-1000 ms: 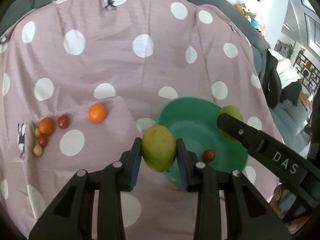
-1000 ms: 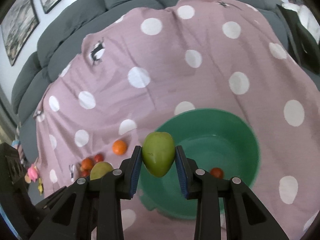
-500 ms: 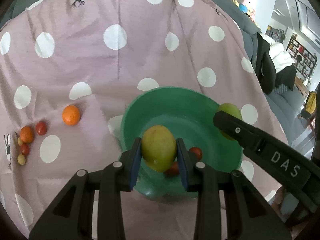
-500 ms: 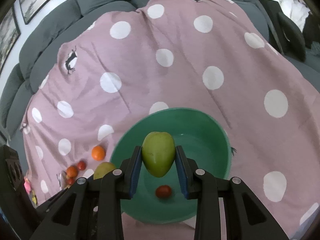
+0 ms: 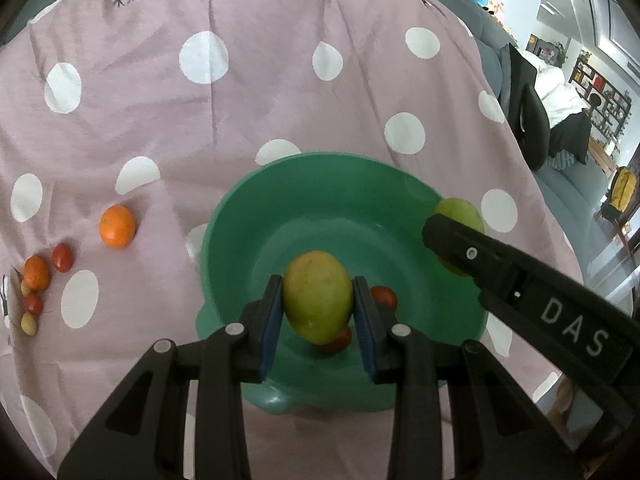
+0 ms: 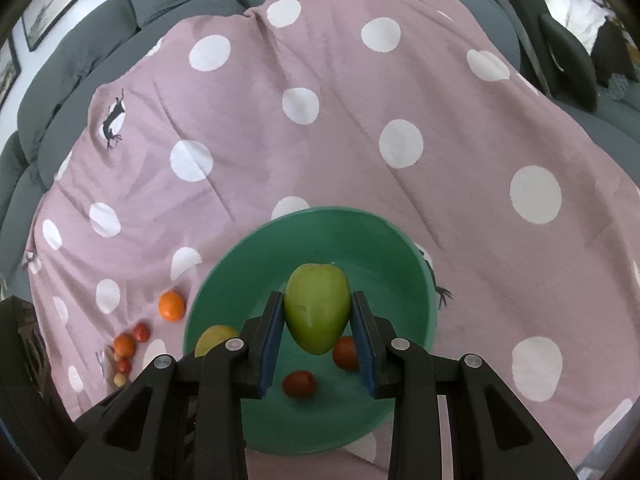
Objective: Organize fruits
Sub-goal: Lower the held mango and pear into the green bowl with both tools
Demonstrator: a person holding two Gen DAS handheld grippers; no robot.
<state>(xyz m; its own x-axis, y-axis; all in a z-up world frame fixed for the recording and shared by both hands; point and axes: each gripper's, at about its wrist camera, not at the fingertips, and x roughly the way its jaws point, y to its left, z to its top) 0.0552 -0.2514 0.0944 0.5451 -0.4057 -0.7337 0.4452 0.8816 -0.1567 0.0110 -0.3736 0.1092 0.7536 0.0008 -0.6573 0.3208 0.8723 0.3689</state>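
A green bowl sits on a pink polka-dot cloth. My left gripper is shut on a yellow-green mango, hanging over the bowl's near side. My right gripper is shut on a green mango above the bowl's middle; that fruit also shows at the bowl's right rim in the left wrist view. The left gripper's mango peeks in at the bowl's left edge in the right wrist view. Two red tomatoes lie in the bowl.
Left of the bowl on the cloth lie an orange and a cluster of small tomatoes and fruits. A grey sofa backs the cloth. A dark chair stands off to the right.
Both grippers have moved toward the bowl and lower, each keeping its mango; the bowl now fills more of both views, and two tomatoes show inside it.
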